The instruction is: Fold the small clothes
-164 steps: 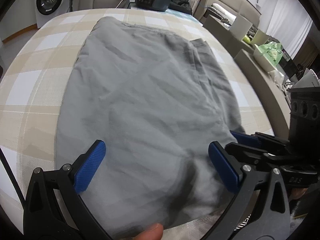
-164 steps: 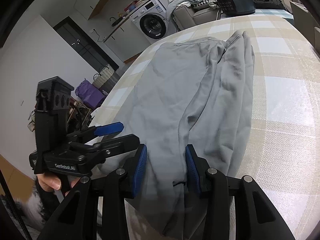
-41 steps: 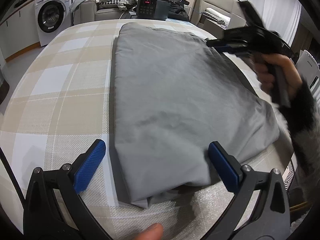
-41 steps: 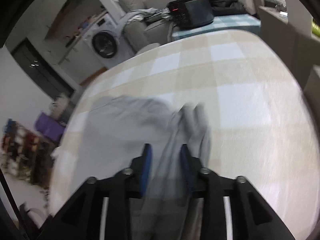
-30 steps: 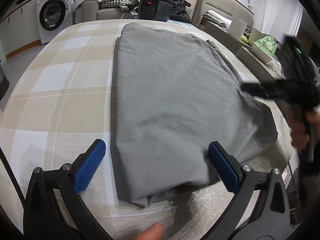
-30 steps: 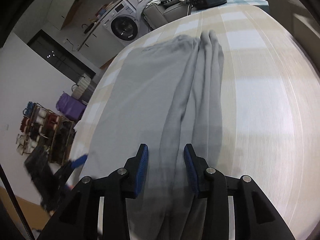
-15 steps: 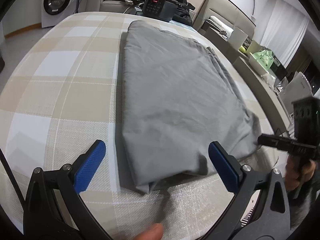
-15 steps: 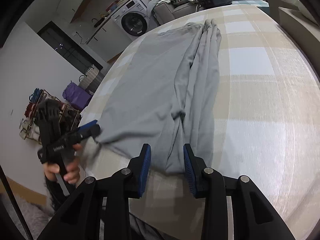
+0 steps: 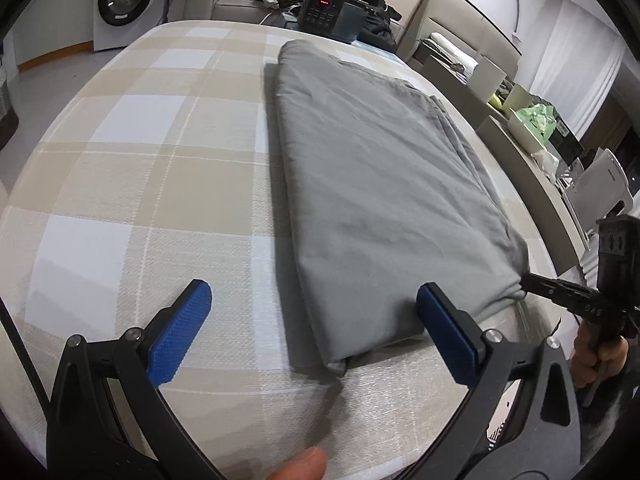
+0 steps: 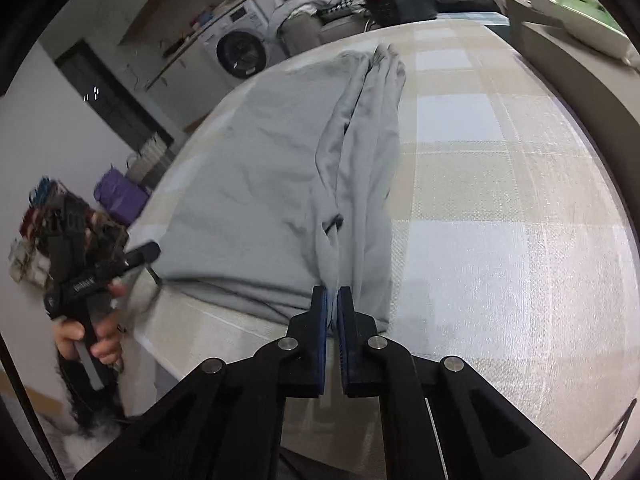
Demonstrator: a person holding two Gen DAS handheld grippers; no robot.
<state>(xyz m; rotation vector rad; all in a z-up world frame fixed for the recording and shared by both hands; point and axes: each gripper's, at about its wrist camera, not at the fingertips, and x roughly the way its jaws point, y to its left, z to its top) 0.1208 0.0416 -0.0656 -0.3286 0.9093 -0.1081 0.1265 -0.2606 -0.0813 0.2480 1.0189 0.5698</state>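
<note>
A grey garment [image 9: 380,168], folded lengthwise into a long strip, lies on the plaid table [image 9: 140,160]. My left gripper [image 9: 312,296] stands wide open just above the strip's near end, its right pad over the cloth and its left pad over bare table. In the right wrist view the garment [image 10: 272,200] runs away from my right gripper [image 10: 332,296]. Its jaws are closing and pinch a fold at the near right corner. The left wrist view shows that right gripper [image 9: 528,280] touching the same corner. The left gripper [image 10: 140,254] is at the table's near left edge.
A black appliance with a red display [image 9: 324,10] stands past the table's far end, with a sofa heaped with clothes and a washing machine [image 9: 124,0] behind. A low ledge [image 9: 536,116] with boxes and a green bag runs along the right. The table's near edge [image 10: 500,240] is close.
The right gripper came back from the strip's far end to its near corner, and its jaws narrowed onto the cloth. The left gripper stayed open and drifted slightly left.
</note>
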